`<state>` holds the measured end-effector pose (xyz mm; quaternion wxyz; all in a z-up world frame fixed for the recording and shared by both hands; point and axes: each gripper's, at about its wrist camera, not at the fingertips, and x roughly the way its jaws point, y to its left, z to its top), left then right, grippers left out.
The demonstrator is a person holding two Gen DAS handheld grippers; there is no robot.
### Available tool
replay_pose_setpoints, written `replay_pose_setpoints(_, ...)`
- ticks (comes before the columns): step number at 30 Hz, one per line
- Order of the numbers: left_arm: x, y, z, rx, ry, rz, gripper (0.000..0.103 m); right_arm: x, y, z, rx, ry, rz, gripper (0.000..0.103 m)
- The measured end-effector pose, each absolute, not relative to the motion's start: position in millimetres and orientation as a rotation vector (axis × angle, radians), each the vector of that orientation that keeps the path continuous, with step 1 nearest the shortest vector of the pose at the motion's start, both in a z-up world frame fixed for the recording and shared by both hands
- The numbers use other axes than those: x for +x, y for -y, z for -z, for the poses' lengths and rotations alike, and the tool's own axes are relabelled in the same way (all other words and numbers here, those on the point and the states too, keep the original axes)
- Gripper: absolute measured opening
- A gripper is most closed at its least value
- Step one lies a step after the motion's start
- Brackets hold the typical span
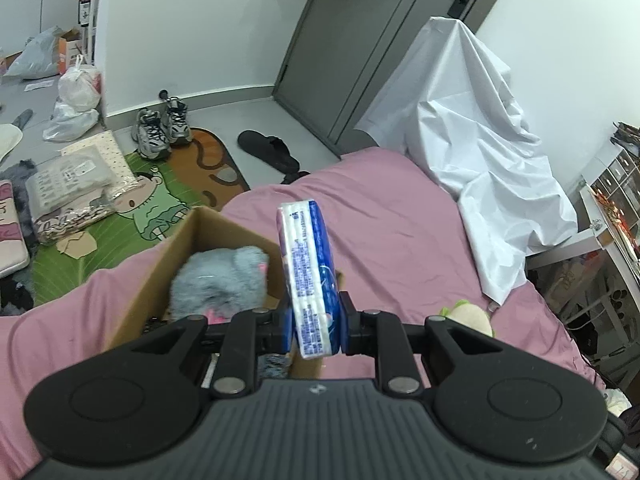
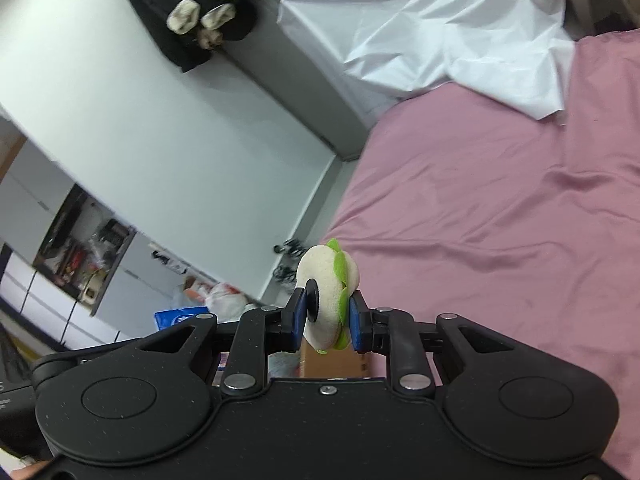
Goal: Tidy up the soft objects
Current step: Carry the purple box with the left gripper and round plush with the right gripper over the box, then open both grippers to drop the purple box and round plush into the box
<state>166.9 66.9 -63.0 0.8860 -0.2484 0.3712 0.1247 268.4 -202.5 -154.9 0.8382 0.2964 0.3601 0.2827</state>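
My left gripper (image 1: 316, 330) is shut on a blue and white tissue pack (image 1: 310, 276), held on edge above the pink bed. Just left of the pack stands an open cardboard box (image 1: 160, 276) with a grey fluffy plush (image 1: 220, 284) inside. In the right wrist view my right gripper (image 2: 326, 322) is shut on a cream plush toy with green trim and a black eye (image 2: 326, 292), lifted over the bed's edge. The same toy (image 1: 470, 316) shows to the right in the left wrist view. A strip of the cardboard box (image 2: 336, 362) shows under the right gripper.
The pink bedsheet (image 1: 400, 220) spreads ahead, with a crumpled white sheet (image 1: 472, 152) draped at its far right. On the floor lie a cartoon rug (image 1: 160, 200), sneakers (image 1: 162, 128), a black slipper (image 1: 268, 152), packaged bedding (image 1: 68, 188) and plastic bags (image 1: 78, 92). A grey door (image 1: 368, 40) stands behind.
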Motion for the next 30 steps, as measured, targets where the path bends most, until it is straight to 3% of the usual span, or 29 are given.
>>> replay_pose_setpoints(15, 143.0, -97.1, 94.1, -0.581, -0.84, -0.319, 0.021, 252.2, 170.5, 148.8, 0.578, -0.762, -0.716, 0.022)
replay_pose_setpoints(26, 134.8, -117.3, 104.8, -0.602, -0.864, -0.385, 0.042, 246.0, 151.2, 153.4, 0.568, -0.73, -0.771, 0.023)
replay_pose_setpoints(30, 133.8, -118.8, 104.3, -0.608, -0.871, -0.386, 0.048, 244.5, 143.9, 155.8, 0.574, -0.721, -0.78, 0.032)
